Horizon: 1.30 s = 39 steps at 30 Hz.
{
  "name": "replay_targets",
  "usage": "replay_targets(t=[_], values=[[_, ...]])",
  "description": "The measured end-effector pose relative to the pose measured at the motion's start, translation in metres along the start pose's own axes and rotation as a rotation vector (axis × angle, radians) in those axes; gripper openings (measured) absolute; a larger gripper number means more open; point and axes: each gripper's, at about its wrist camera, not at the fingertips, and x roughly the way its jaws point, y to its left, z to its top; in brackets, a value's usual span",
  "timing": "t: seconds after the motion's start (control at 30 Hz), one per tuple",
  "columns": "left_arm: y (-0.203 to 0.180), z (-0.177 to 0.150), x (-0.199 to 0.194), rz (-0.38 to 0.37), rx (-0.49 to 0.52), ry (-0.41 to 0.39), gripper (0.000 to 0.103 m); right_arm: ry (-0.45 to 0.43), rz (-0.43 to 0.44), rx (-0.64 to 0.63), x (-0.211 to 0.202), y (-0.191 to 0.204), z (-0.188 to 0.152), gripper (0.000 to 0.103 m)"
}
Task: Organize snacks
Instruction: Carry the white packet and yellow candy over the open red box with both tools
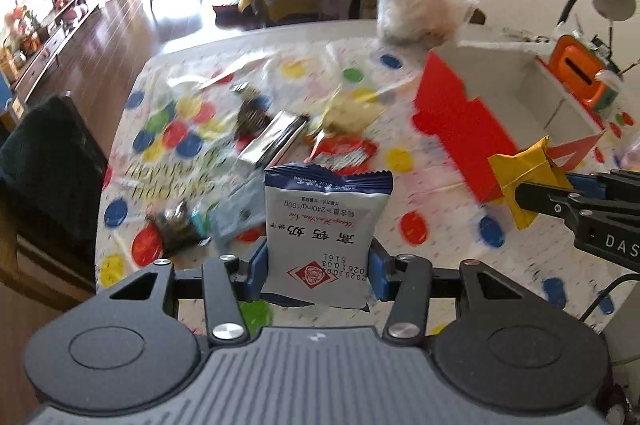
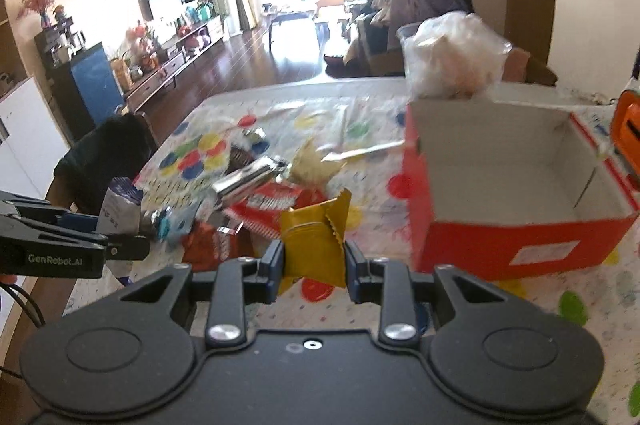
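Closest in, the left claw point(image 1: 318, 265) is clamped on a blue and white packet point(image 1: 326, 225), held upright above the surface point(image 1: 440, 265). The right claw point(image 2: 314, 261) is pinching a crumpled gold wrapper point(image 2: 316, 237) the same way; in the left view that wrapper point(image 1: 524, 181) sits out at 3 o'clock, just short of the box point(image 1: 472, 129).

Past the claws, toward 12 o'clock, there's a loose pile of snacks on the spotted cloth: a red pack point(image 2: 272, 203), a silver bar point(image 2: 244, 181), an orange pack point(image 2: 212, 245), a pale yellow bag point(image 1: 352, 109), plus a few darker bits too blurred to name.

The red box point(image 2: 520, 193) is at about 2 o'clock in the right view, open, and what I can see of the inside looks bare, though the near wall hides part of the floor. A clear bag point(image 2: 452, 53) sits behind it.

So I'd say it's early: two snacks in hand, none clearly boxed, most of the pile left to move.
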Motion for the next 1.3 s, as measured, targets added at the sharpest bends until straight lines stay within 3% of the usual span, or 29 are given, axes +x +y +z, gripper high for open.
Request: replay_targets(t=[0.57,1.0,1.3], values=[[-0.137,0.092,0.028,-0.078,0.120,-0.041,0.049,-0.047,-0.088,0.037,-0.008,-0.126,0.051,0.030],[-0.228,0.150,0.090,-0.060,0.146,0.032,0.049,0.019,-0.123,0.027,0.021,-0.217,0.073,0.030],[-0.259,0.167,0.151,-0.048,0.139,0.161,0.049,0.139,-0.111,-0.006,0.057,-0.254,0.070,0.030]])
